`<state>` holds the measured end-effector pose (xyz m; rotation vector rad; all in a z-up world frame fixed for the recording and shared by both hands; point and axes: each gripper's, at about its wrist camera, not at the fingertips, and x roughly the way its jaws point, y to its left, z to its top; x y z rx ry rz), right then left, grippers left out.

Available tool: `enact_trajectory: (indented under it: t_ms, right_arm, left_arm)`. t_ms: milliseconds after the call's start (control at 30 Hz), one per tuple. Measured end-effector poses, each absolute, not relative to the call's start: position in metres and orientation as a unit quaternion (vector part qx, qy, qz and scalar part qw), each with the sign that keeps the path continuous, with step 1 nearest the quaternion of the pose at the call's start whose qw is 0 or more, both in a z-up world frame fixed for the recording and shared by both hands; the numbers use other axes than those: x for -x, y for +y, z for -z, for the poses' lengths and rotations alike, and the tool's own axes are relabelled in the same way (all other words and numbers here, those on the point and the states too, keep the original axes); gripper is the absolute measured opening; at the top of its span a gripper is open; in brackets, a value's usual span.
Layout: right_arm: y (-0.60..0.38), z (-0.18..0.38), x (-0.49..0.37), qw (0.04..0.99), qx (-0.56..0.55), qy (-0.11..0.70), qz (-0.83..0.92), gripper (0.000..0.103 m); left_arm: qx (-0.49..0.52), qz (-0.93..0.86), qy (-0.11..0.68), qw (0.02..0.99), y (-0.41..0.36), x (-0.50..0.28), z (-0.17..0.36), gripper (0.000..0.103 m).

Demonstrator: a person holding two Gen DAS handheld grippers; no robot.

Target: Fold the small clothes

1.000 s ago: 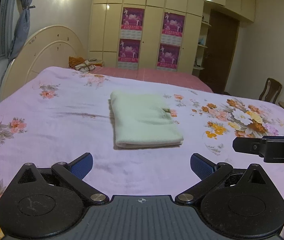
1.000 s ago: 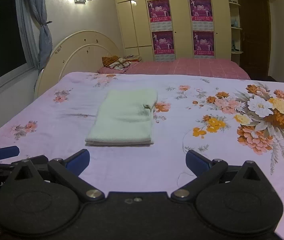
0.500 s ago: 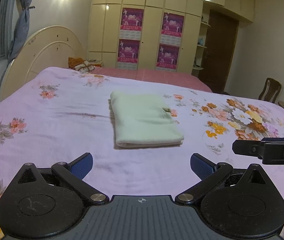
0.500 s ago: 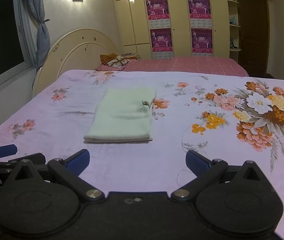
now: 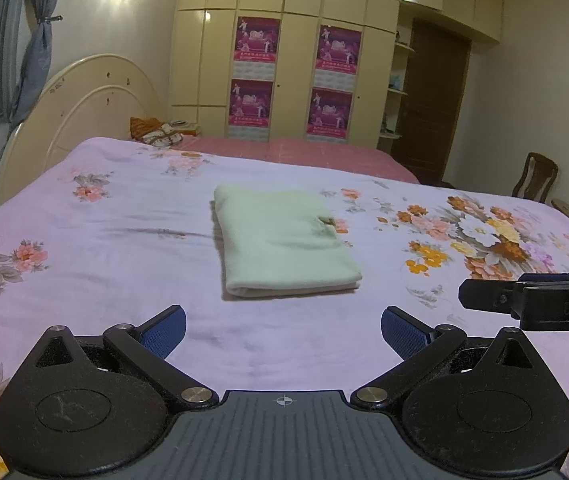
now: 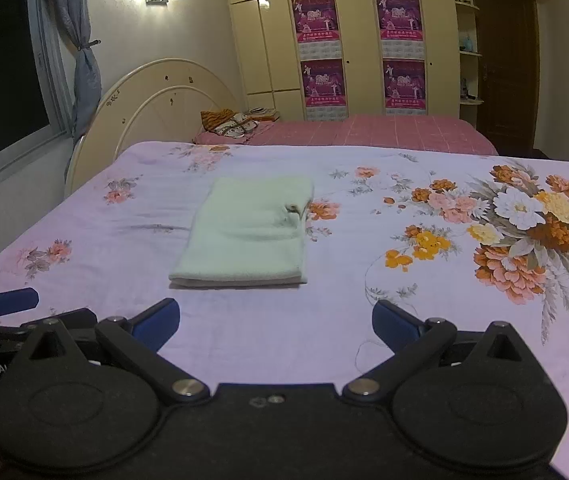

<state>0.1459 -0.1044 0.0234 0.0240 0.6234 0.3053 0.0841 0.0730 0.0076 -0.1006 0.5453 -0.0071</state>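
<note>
A pale green garment (image 5: 282,242) lies folded into a neat rectangle on the floral pink bedsheet (image 5: 96,248); it also shows in the right wrist view (image 6: 246,232). My left gripper (image 5: 283,330) is open and empty, held back from the garment's near edge. My right gripper (image 6: 274,322) is open and empty too, a similar distance short of the garment. The right gripper shows at the right edge of the left wrist view (image 5: 532,302). A blue fingertip (image 6: 10,302) of the left gripper shows at the left edge of the right wrist view.
A cream headboard (image 5: 80,120) stands at the far left. Pillows (image 5: 156,134) lie at the bed's far end. Wardrobes with posters (image 5: 296,80) line the back wall. A wooden chair (image 5: 534,178) stands right of the bed.
Both grippers have drifted slightly back and stay open. The garment has not moved.
</note>
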Motion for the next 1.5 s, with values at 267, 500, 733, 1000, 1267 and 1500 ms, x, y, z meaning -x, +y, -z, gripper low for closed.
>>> enact_trajectory:
  t_ms: [267,500,733,1000,1267,1500]
  right_arm:
    - [-0.1047,-0.0228,-0.145,0.941,-0.013,0.305,-0.147,0.102]
    - [-0.1068,-0.0229,-0.1441,0.942,-0.015,0.304,-0.144,0.102]
    - [-0.1072,-0.0231,-0.144,0.941,-0.014,0.305,-0.143,0.102]
    - [-0.1073,-0.0228,-0.1441,0.942,-0.013,0.305,-0.143,0.102]
    - [-0.1074,-0.023,-0.1441,0.942,-0.013,0.305,-0.142,0.102]
    - [-0.1082,-0.0223,-0.1445,0.941,-0.014,0.306,-0.141,0.102]
  left_arm:
    - [0.048,0.005,0.268,0.962,0.0704,-0.0841,-0.0081,0.103]
    - [0.046,0.006,0.268,0.962,0.0695,-0.0847,-0.0093,0.103]
    - [0.046,0.006,0.267,0.963,0.0693,-0.0849,-0.0095,0.103]
    - [0.046,0.006,0.267,0.963,0.0687,-0.086,-0.0099,0.103]
    - [0.047,0.007,0.266,0.963,0.0679,-0.087,-0.0098,0.103]
    - [0.046,0.006,0.265,0.963,0.0677,-0.0875,-0.0098,0.103]
